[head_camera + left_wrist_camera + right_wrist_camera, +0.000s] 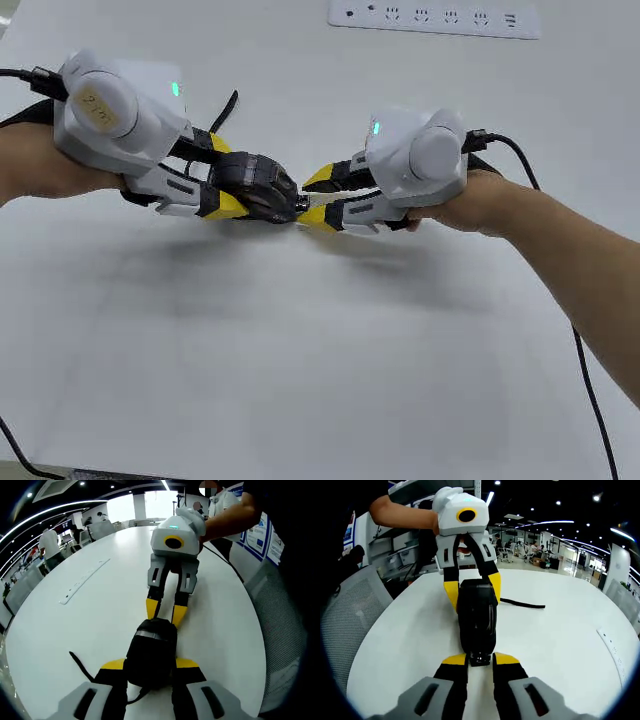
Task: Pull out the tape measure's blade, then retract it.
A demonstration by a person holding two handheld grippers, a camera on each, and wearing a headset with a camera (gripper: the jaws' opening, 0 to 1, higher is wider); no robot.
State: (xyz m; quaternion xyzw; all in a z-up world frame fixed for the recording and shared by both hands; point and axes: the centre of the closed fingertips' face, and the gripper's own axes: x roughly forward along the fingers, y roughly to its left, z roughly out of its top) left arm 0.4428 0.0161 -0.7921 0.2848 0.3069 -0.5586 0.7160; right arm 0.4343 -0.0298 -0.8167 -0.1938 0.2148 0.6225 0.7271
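The tape measure (258,188) points lengthwise at the right gripper (318,198), whose jaws pinch its blade tip (480,658). The left gripper (225,175) clamps its case

The left gripper (235,178), in a hand (40,165) at the left of the white table (300,350), has its yellow-tipped jaws clamped across the black tape measure (258,185), with a black strap (222,112) standing up just behind it. Facing it from the right, the right gripper (316,199) pinches its yellow tips on the case's right end. A white power strip (435,17) lies at the far edge, and a black cable (590,390) runs down the near right.
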